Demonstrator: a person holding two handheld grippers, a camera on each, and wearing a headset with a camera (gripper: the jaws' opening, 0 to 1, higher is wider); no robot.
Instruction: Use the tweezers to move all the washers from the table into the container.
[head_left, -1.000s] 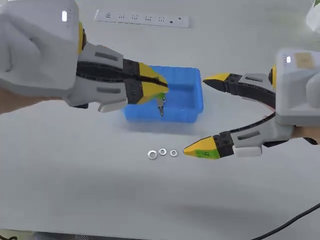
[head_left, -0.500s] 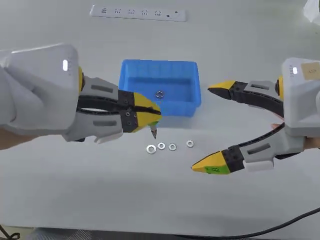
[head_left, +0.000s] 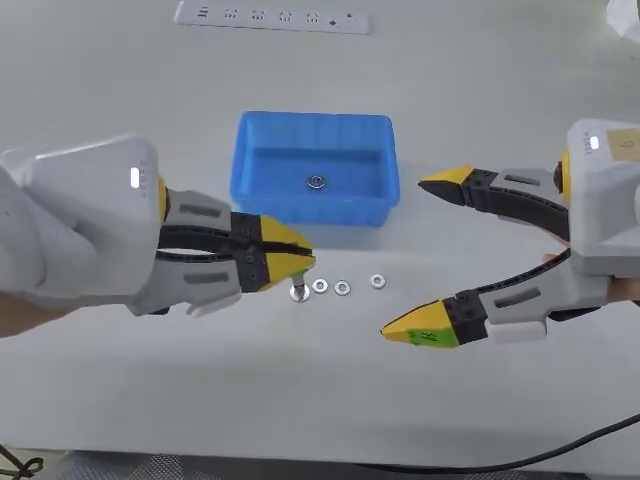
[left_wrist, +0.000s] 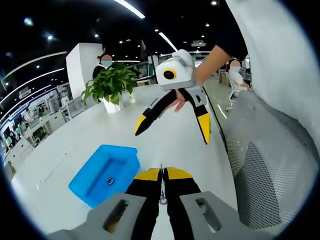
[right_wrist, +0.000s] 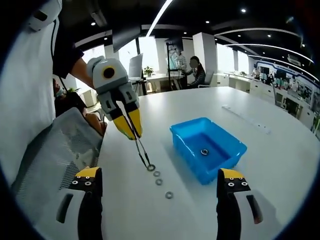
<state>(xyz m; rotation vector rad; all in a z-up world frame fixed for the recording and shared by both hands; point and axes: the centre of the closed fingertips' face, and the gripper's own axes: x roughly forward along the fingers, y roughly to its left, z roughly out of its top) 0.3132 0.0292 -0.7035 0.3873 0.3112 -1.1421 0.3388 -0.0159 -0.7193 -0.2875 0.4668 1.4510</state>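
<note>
While the left tongs (head_left: 300, 262) clamp slim tweezers (right_wrist: 140, 145) at four small silvery washers (head_left: 343, 288) in a row on the bench (head_left: 300, 400), the right tongs (head_left: 412, 255) gape apart.

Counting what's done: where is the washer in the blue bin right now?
Head view: the small silver metal washer lies near the middle of the blue plastic container, beyond the row of four washers on the white table.
</note>
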